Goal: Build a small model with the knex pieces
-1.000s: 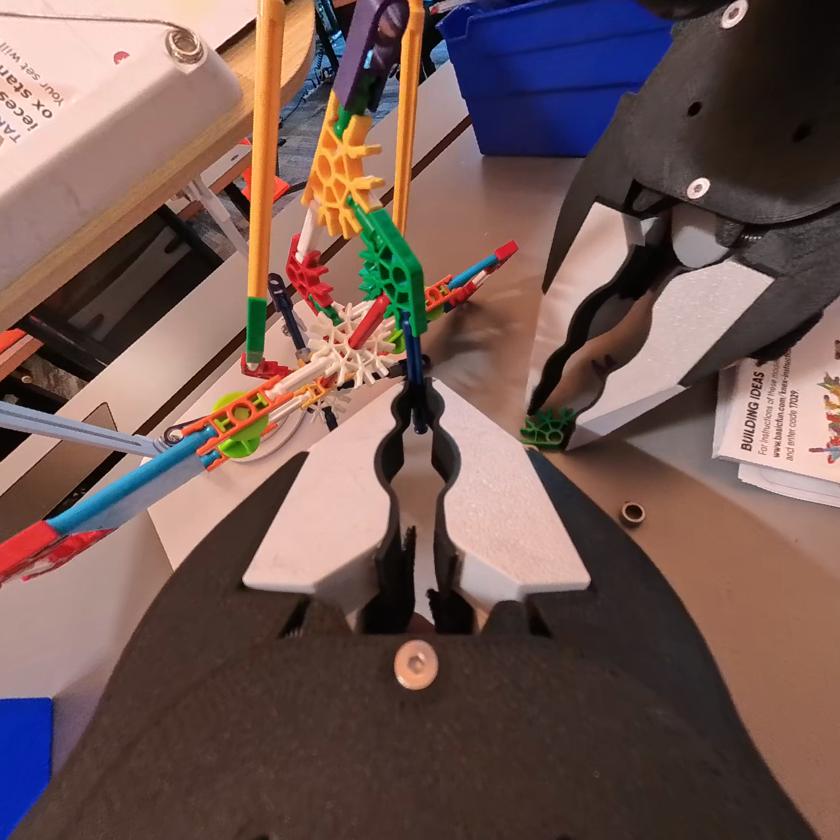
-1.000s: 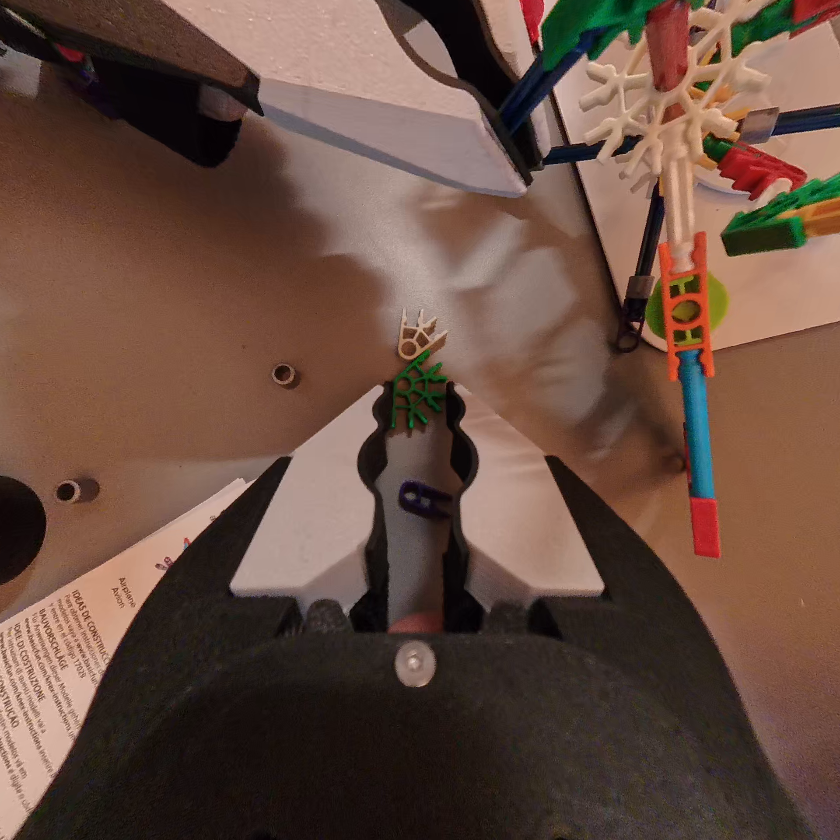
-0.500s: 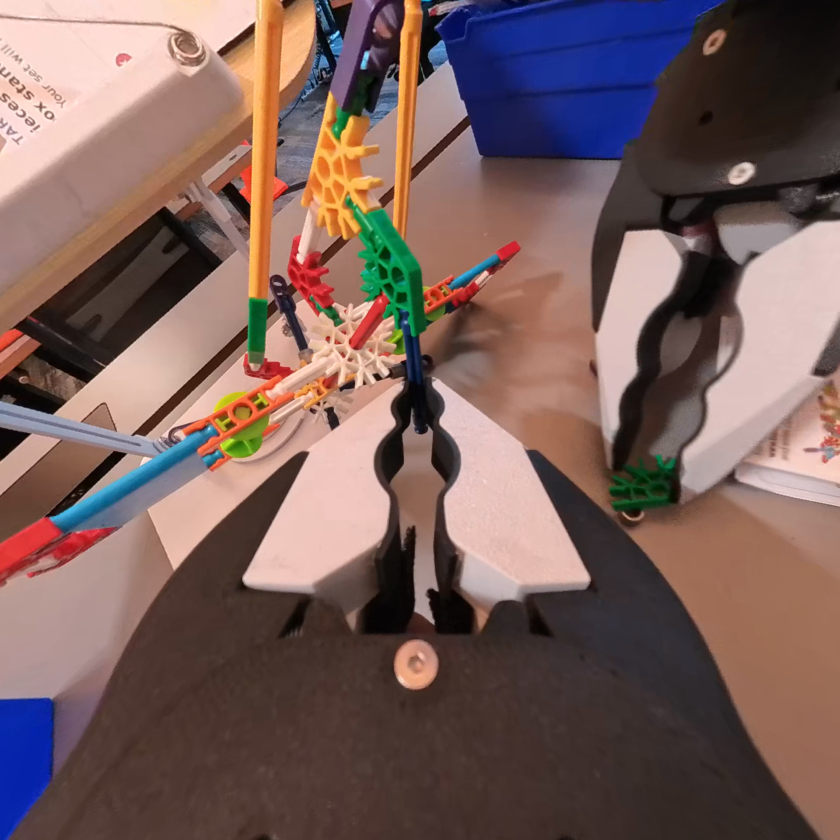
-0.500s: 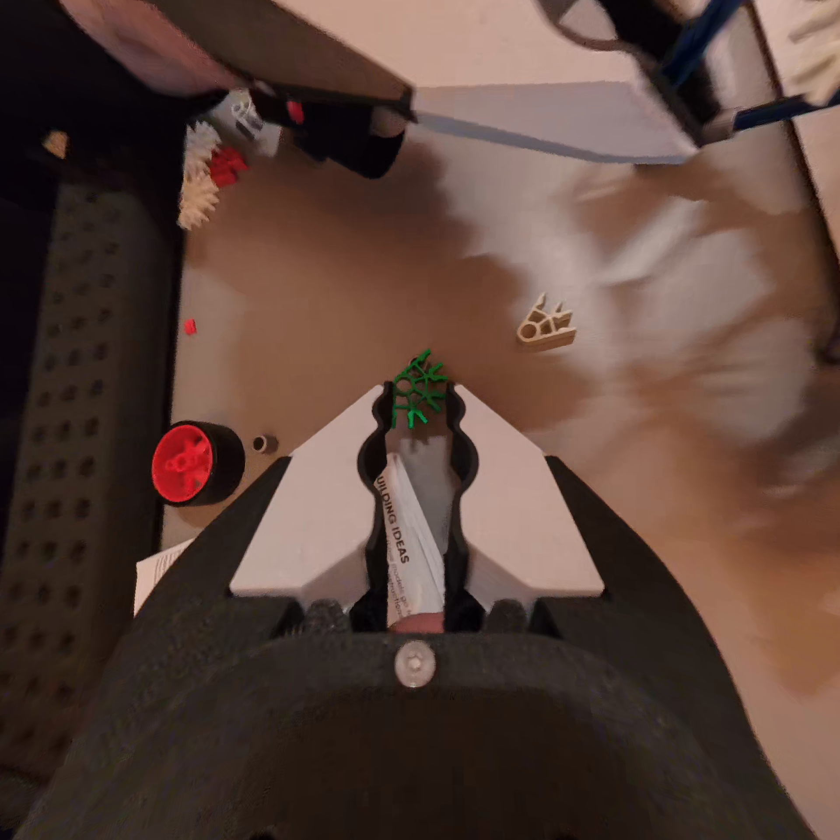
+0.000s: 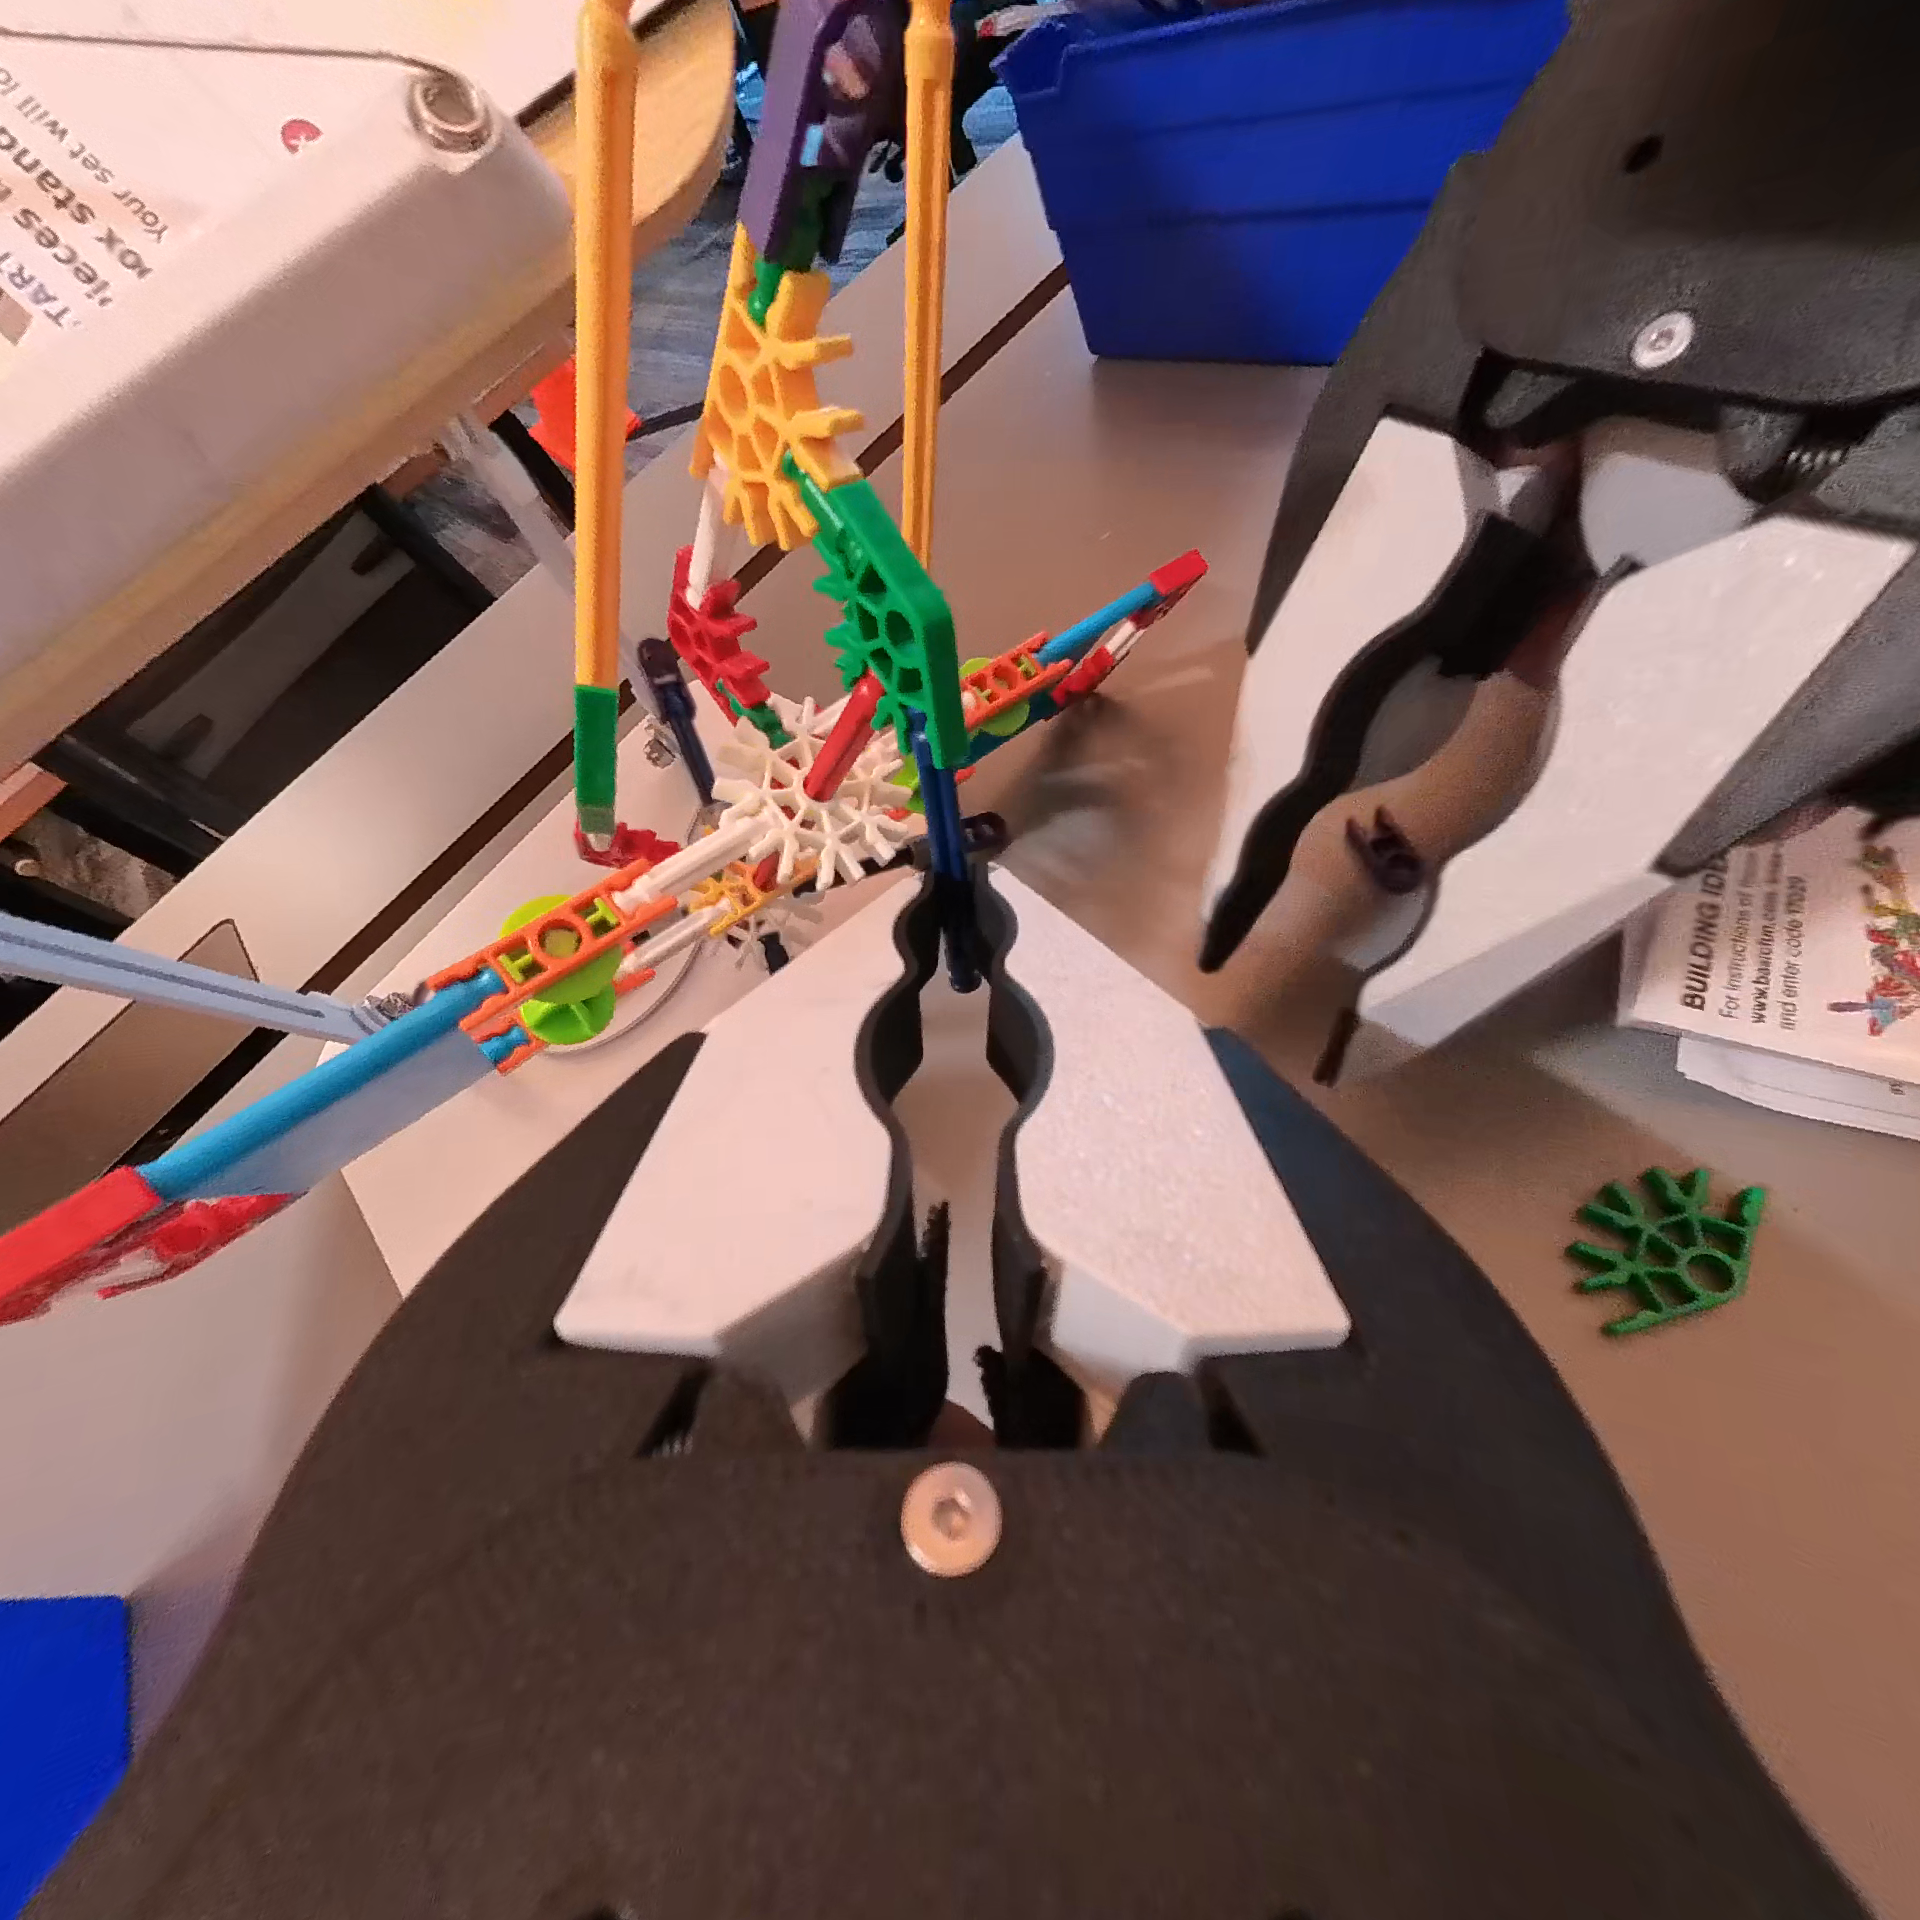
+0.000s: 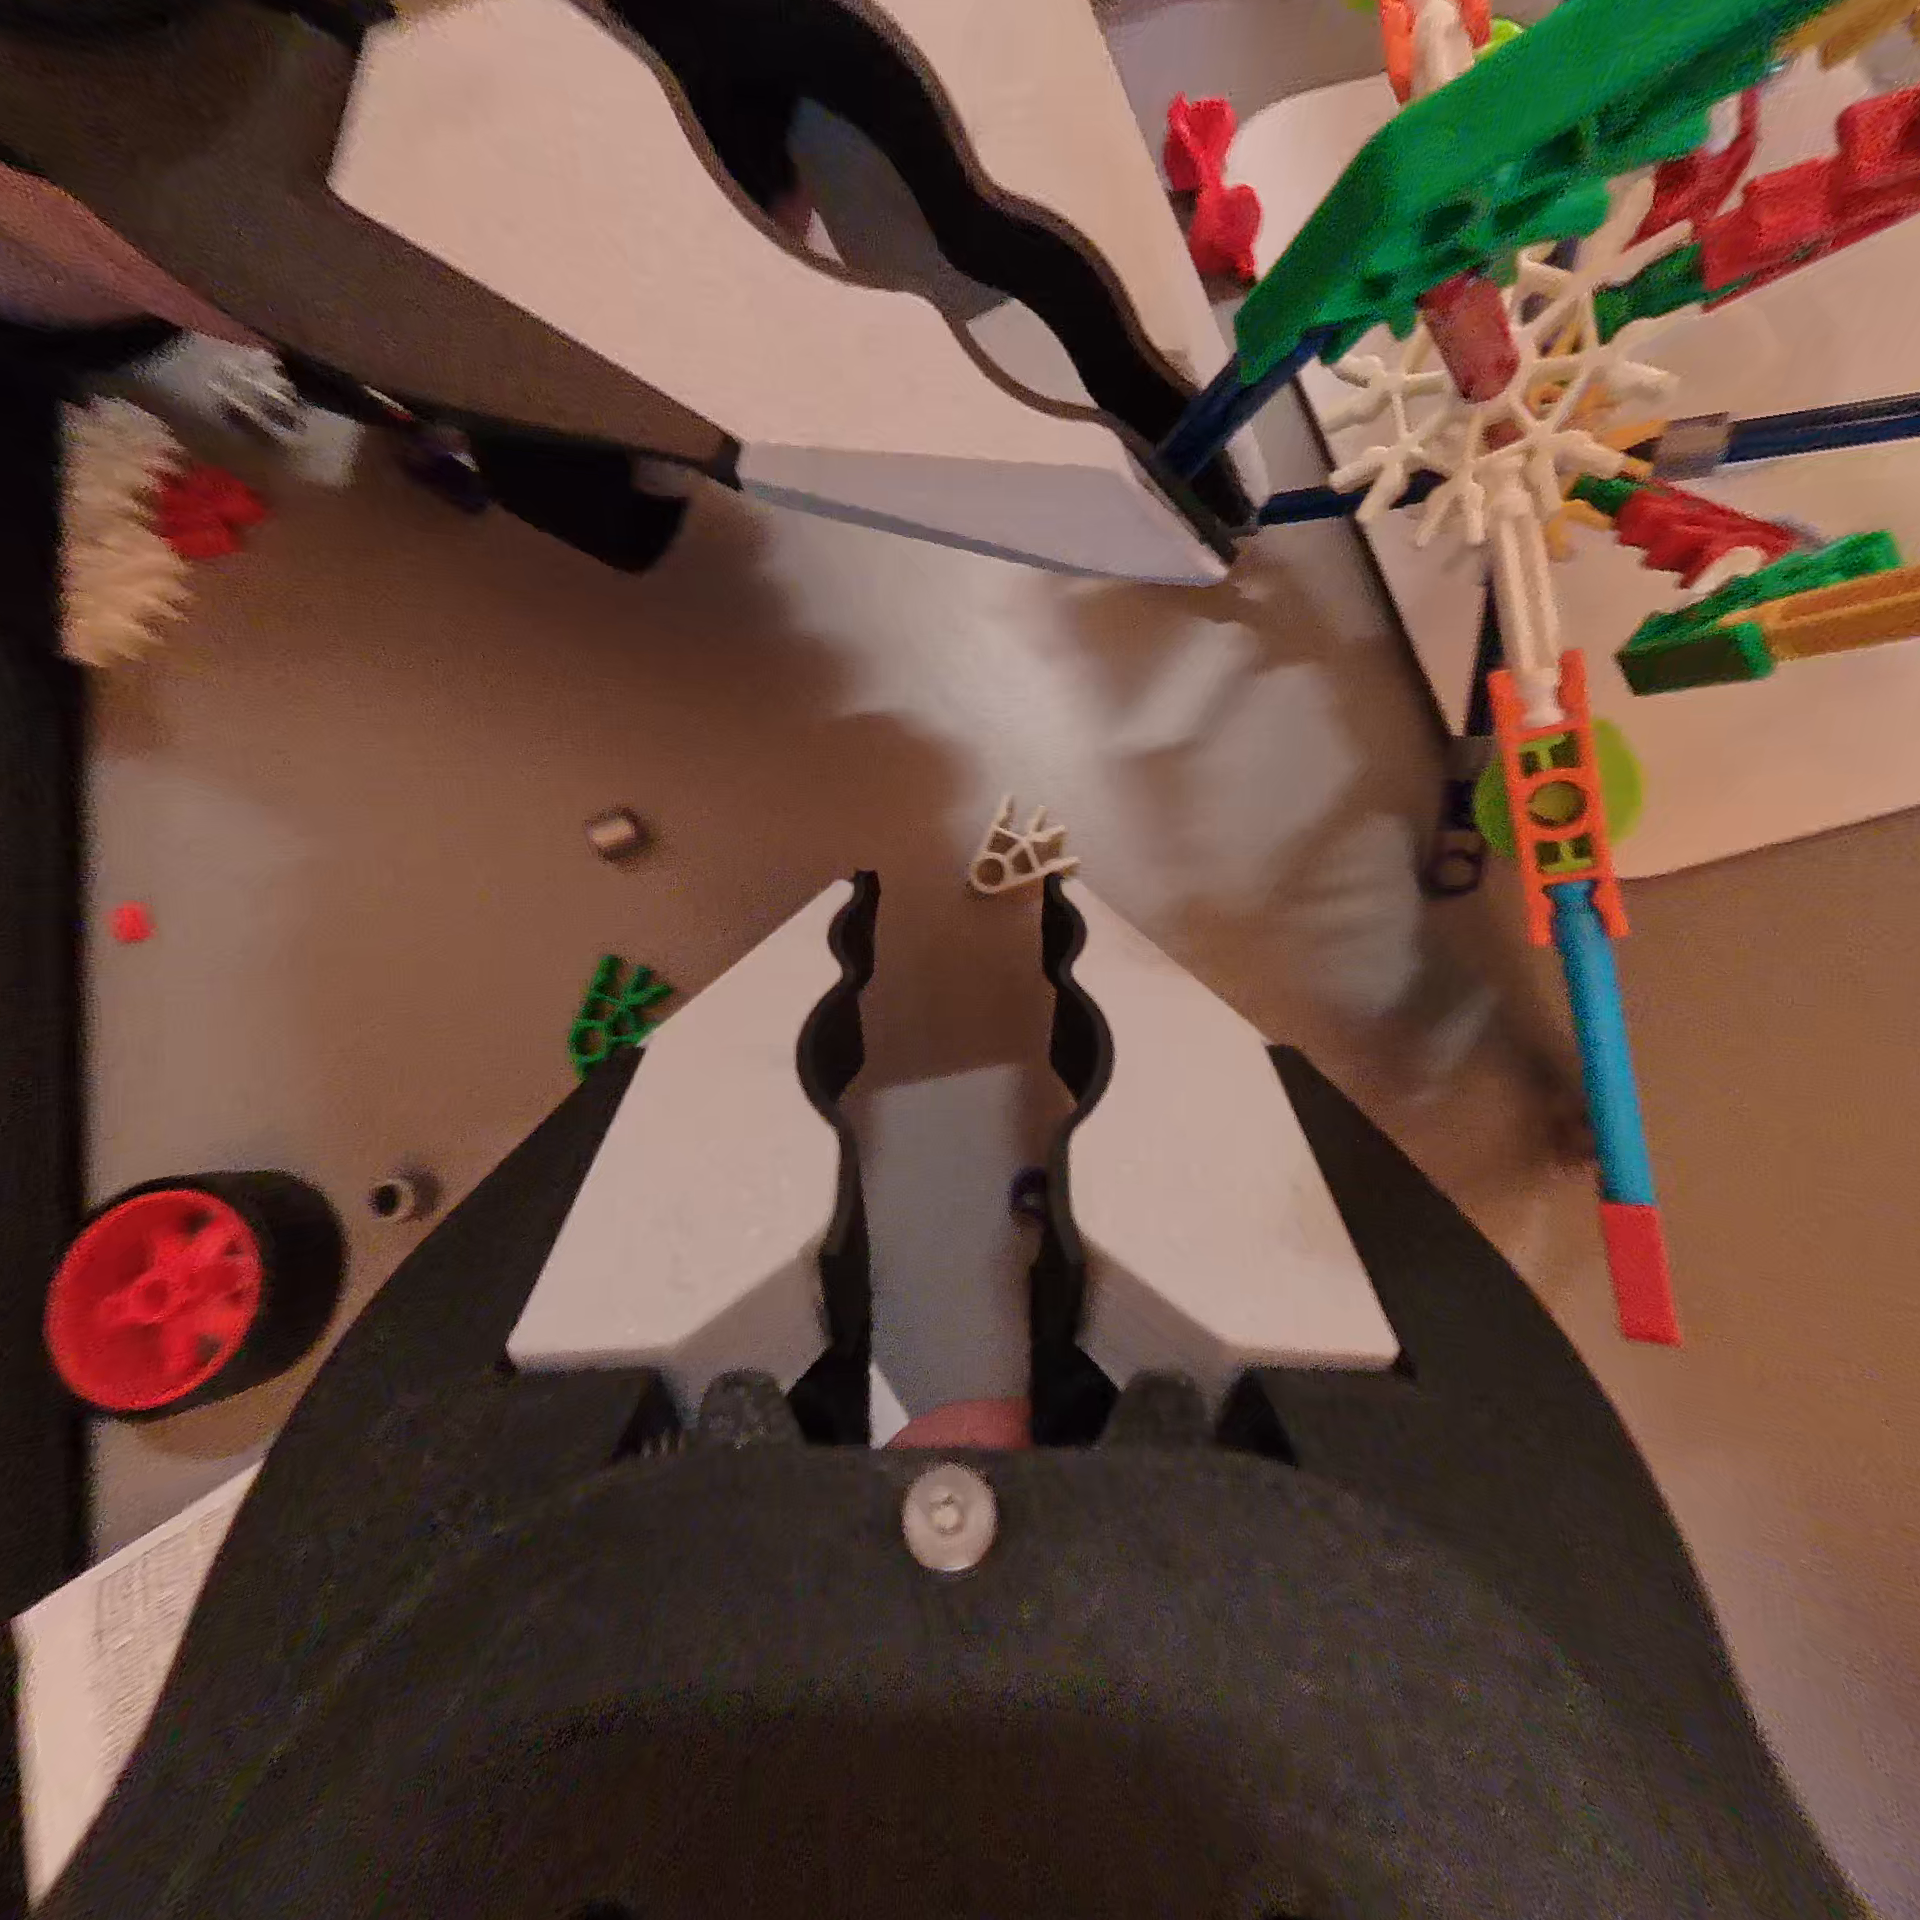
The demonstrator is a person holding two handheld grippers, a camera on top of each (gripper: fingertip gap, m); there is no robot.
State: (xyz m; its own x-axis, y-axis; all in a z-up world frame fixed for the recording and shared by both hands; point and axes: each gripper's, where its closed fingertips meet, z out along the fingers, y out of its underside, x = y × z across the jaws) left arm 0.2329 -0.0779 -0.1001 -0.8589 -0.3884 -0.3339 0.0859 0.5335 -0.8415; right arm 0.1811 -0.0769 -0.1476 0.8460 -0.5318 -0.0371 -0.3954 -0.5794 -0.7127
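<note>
Left tongs (image 5: 951, 940) pinch a dark blue rod (image 5: 940, 831) of the colourful rod-and-connector model (image 5: 800, 727), steadying it. Right tongs (image 6: 956, 894) are spread and empty above the surface (image 6: 520, 727); a beige connector (image 6: 1016, 857) lies just off their tips, a green connector (image 5: 1668, 1252) beside them.

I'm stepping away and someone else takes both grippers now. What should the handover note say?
Left gripper: shut on the dark blue rod of the colourful rod-and-connector model, holding it over the white board.
Right gripper: open, empty, above the table, its tips next to a small beige connector.
Green connector: released, lying flat on the table beside the right gripper, near the booklet.
Loose nearby: red wheel, small grey spacer.
Done: green connector set down. Left: model not released.
</note>
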